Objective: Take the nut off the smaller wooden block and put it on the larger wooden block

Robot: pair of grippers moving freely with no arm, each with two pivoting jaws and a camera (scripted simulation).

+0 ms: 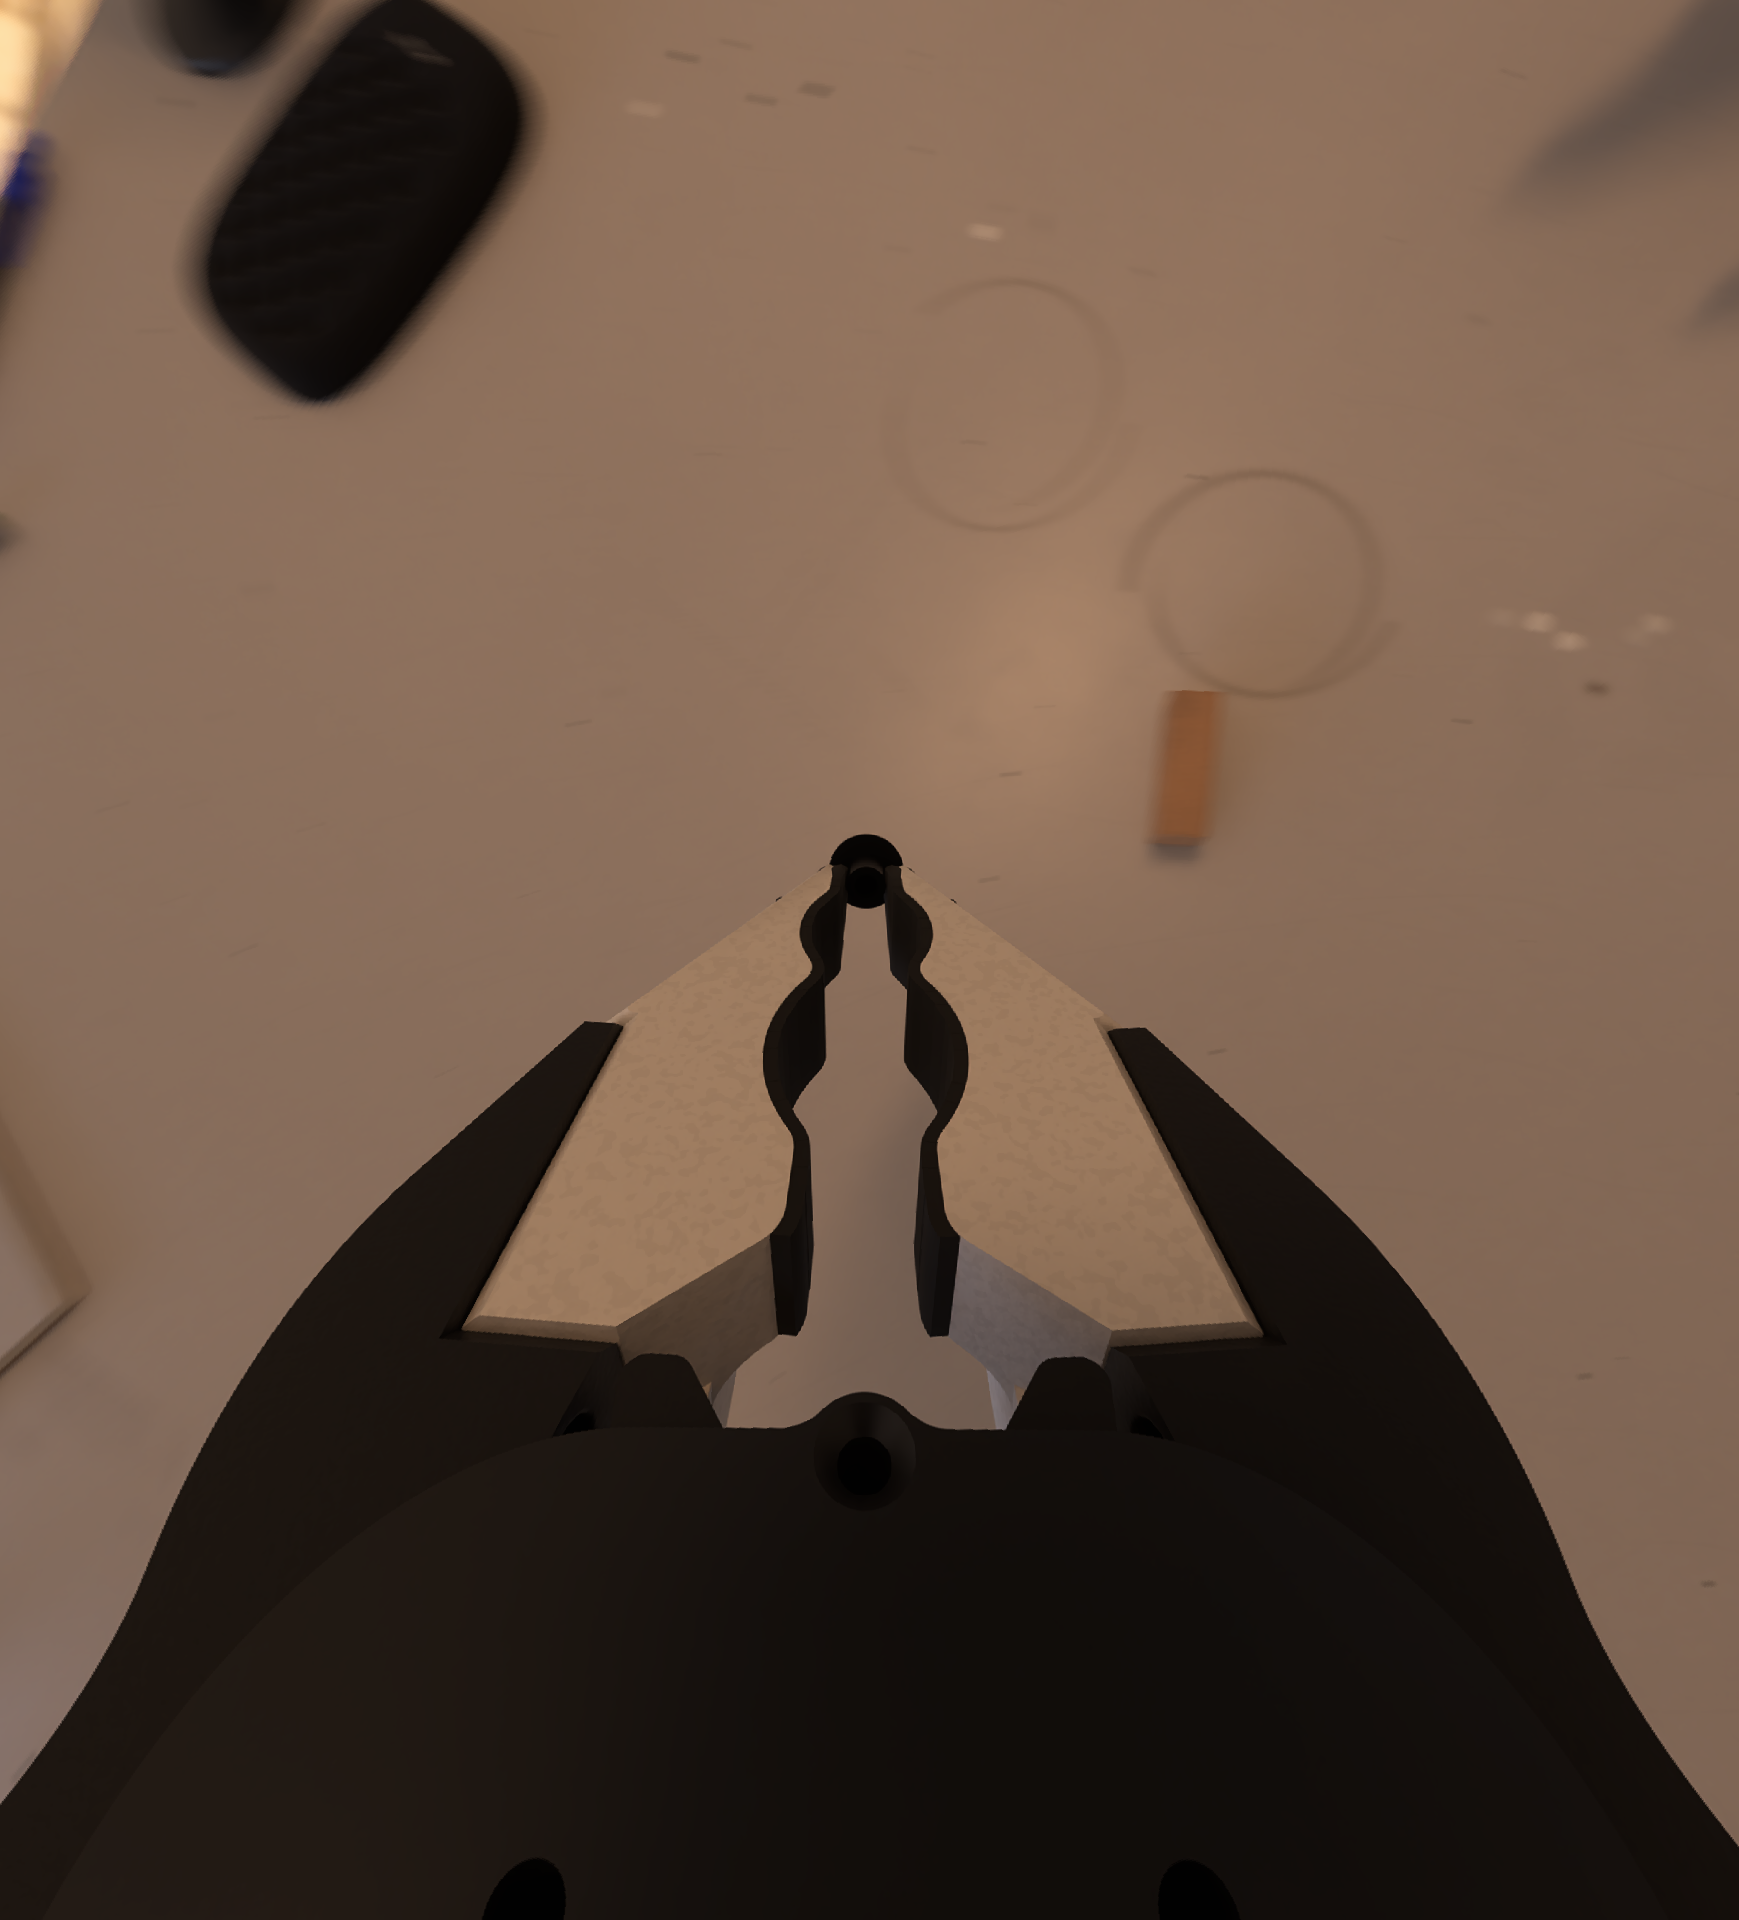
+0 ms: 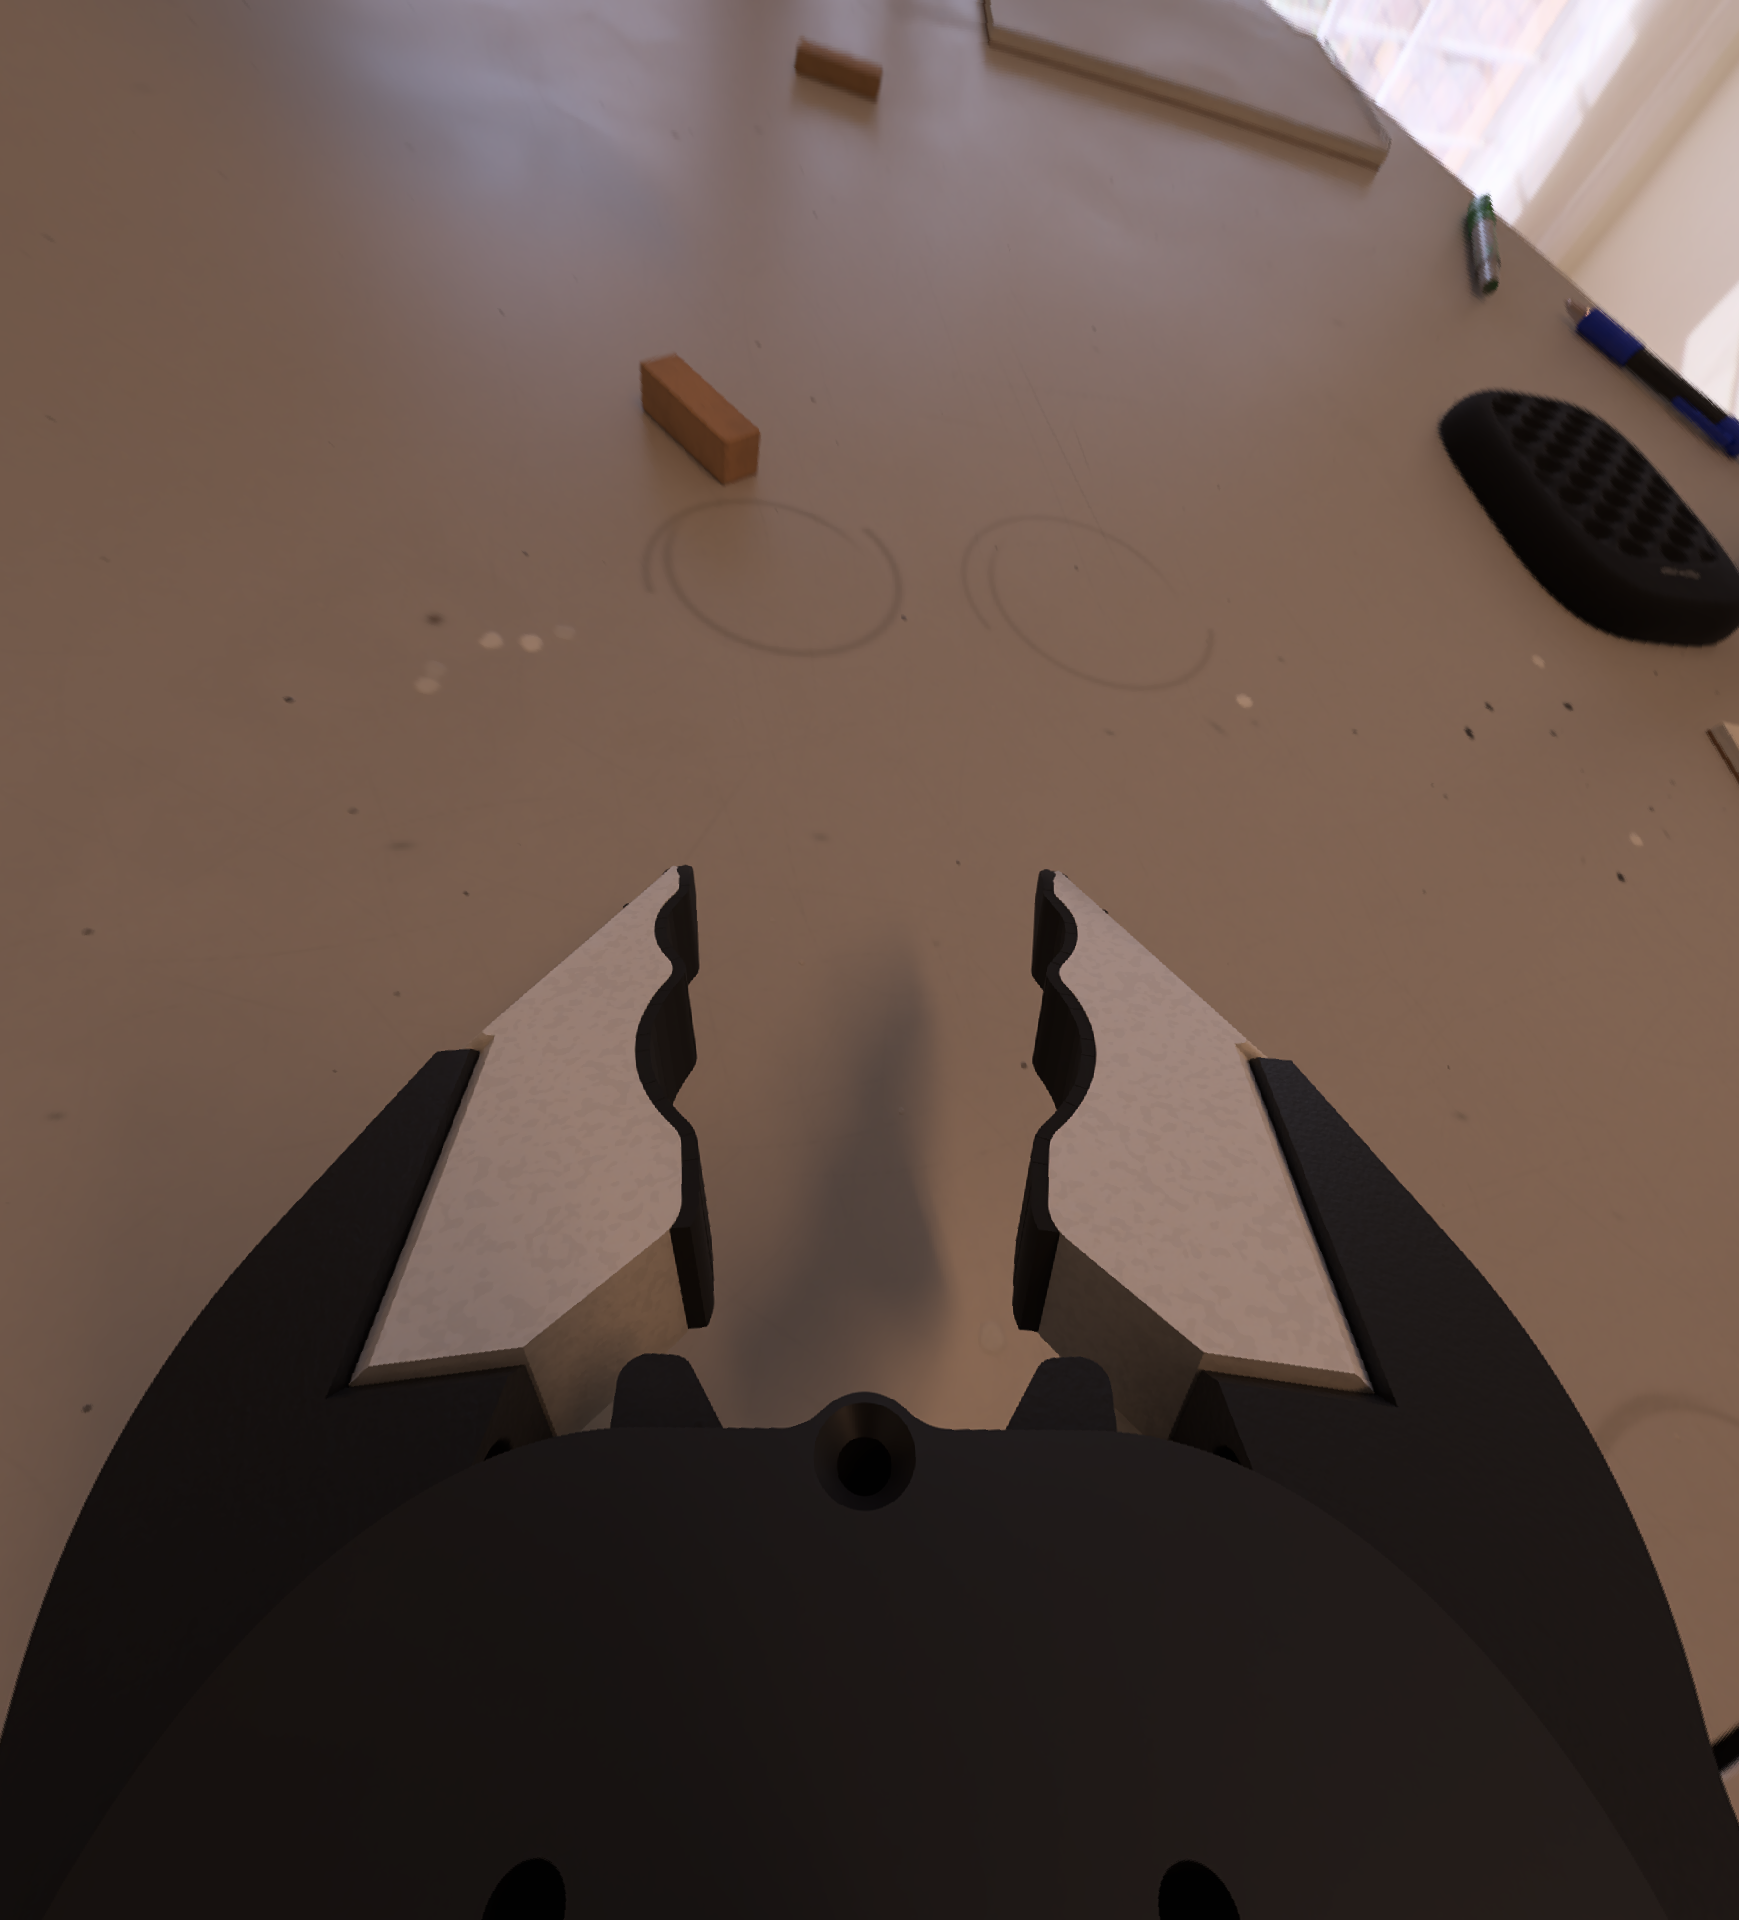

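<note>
Between the tips of the left claw (image 1: 864,883): small black nut (image 1: 863,858), pinched, fingers nearly closed on it, carried above the bench (image 1: 532,727). Ahead and to the right of the tips, well apart: one wooden block (image 1: 1187,771), lying flat beside a faint ring mark (image 1: 1260,582). Right claw (image 2: 865,883) wide open, holding nothing, over bare bench. Two wooden blocks in the right wrist view: nearer block (image 2: 701,418) just beyond the ring marks, farther block (image 2: 837,69) near a white board (image 2: 1187,78). Which is larger: cannot tell. Black oval pad (image 2: 1592,525) at right edge.
</note>
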